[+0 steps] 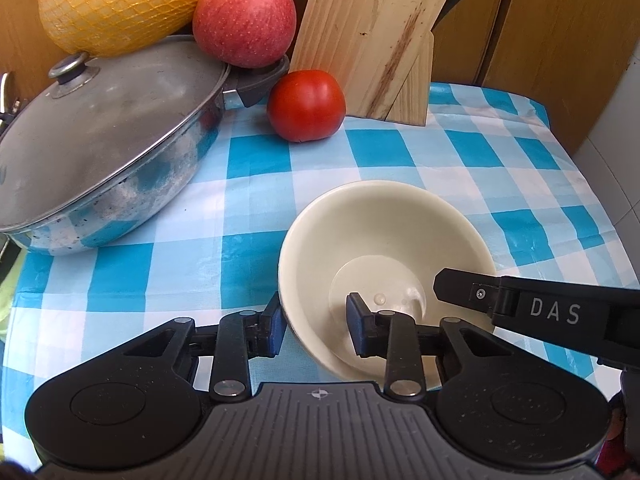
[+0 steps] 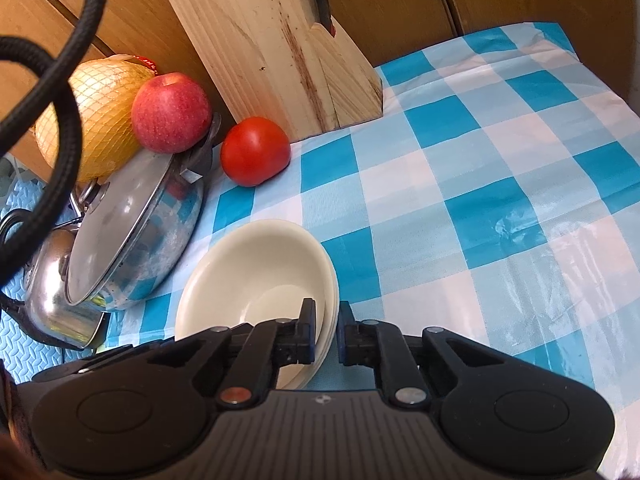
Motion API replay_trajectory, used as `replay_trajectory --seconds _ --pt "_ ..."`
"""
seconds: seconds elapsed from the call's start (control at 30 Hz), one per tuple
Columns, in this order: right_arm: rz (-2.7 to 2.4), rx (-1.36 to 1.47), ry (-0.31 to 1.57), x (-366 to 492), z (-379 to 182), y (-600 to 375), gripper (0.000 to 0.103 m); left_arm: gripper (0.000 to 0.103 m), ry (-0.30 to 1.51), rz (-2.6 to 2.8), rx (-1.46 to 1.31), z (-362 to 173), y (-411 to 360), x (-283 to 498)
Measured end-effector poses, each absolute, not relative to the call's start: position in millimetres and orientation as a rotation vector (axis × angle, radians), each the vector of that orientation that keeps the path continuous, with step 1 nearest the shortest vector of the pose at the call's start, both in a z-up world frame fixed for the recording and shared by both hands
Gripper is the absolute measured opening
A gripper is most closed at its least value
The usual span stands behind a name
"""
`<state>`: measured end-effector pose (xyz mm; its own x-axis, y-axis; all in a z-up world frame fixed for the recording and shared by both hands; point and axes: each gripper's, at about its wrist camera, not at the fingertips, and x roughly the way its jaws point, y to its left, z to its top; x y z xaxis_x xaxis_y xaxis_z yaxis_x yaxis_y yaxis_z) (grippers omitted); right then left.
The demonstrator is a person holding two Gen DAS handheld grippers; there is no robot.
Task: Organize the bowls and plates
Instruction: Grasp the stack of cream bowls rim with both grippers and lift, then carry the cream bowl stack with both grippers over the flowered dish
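The left gripper (image 1: 316, 330) sits nearest in its own view, one pad outside the near-left wall of the cream bowl (image 1: 384, 240) and the other inside it, so the rim passes between them; the pads look pressed on the wall, grasping it. From the right edge of that view the right gripper (image 1: 460, 286) reaches in over the bowl's right rim, a finger marked DAS lying across it.

In the right wrist view the right gripper (image 2: 326, 332) is clenched on the bowl's (image 2: 256, 276) near-right rim, one pad inside and one outside. At that edge the rim looks doubled, as if two bowls are nested, though this cannot be told for sure.

The bowl rests on the surface (image 1: 460, 160), which is covered by a blue and white checked cloth, near the front and just right of a lidded metal pan (image 1: 108, 148). A red apple (image 1: 244, 18) rests on the pan's far handle, and a netted yellow pomelo (image 1: 120, 0) lies behind the pan at far left. A tomato (image 1: 306, 106) sits on the cloth between the pan's handle and a wooden knife block (image 1: 372, 36), which stands at the far edge against brown cabinet doors.

In the right wrist view a shiny kettle (image 2: 52, 300) shows at left beside the pan, and a black braided cable (image 2: 68, 92) loops across the upper left corner.
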<state>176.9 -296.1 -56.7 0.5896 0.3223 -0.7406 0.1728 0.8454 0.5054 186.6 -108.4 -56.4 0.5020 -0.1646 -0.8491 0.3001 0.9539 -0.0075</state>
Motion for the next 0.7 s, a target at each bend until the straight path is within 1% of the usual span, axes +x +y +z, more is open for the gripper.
replay_trajectory --seconds 0.7 --pt "0.108 0.572 0.897 161.3 -36.3 -295.2 0.012 0.041 0.960 -0.294 0.128 -35.0 -104.8 175.1"
